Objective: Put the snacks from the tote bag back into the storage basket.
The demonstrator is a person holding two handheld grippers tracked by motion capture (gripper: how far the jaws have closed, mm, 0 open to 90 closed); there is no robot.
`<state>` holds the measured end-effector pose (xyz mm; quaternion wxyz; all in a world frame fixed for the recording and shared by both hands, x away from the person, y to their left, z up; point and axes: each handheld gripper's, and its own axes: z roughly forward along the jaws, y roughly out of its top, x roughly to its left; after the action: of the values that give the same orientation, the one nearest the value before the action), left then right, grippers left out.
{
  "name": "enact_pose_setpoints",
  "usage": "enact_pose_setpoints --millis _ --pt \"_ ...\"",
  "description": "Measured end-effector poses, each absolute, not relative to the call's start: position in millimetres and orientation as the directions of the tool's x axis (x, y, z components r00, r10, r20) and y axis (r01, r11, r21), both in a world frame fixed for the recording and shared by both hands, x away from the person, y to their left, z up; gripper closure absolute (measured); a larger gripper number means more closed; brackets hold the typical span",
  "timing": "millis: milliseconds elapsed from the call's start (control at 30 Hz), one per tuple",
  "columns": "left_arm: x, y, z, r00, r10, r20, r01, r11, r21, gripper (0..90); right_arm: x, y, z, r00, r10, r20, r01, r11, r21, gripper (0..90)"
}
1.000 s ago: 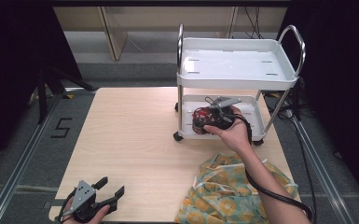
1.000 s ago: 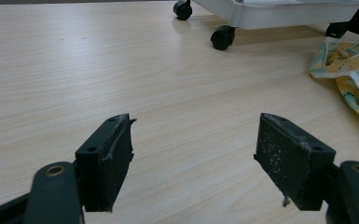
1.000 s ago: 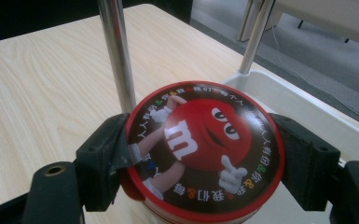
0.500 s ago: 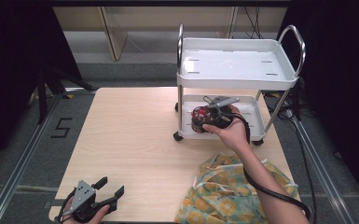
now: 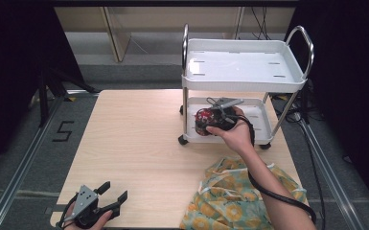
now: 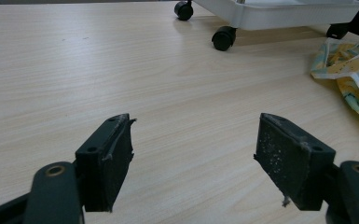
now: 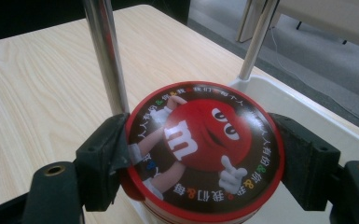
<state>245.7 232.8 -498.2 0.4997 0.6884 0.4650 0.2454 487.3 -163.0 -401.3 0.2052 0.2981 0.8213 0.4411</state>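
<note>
one candy tin (image 7: 205, 149) (jaws clamped), one cart (image 5: 242, 72).

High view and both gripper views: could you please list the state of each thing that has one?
Right gripper: shut on the tin, at the cart's lower shelf edge.
Tin: lid on, held level.
Left gripper: open, empty, low over the table.
Cart: upright on the table, top shelf bare.
Cloth: crumpled at the table's near edge.

Cart (image 5: 243, 72) at table (image 5: 139, 143) back right, cloth (image 5: 235, 201) before it.
</note>
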Motion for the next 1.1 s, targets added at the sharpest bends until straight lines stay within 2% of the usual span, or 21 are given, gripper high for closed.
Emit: enact_pose_setpoints --millis 400,533,1100 --pt "246 233 -498 0.446 0.886 -0.124 0.395 -0.07 0.916 26.7 492 -160 -403 -0.732 0.674 -0.095 0.304 0.448 0.841 26.5" --pt "246 233 -498 0.448 0.885 -0.124 0.395 -0.071 0.916 26.7 493 -160 -405 -0.731 0.679 -0.065 0.324 0.429 0.843 26.5" --pt "246 233 -498 0.447 0.886 -0.123 0.394 -0.072 0.916 26.7 498 -159 -413 -0.723 0.688 -0.062 0.34 0.432 0.836 26.5"
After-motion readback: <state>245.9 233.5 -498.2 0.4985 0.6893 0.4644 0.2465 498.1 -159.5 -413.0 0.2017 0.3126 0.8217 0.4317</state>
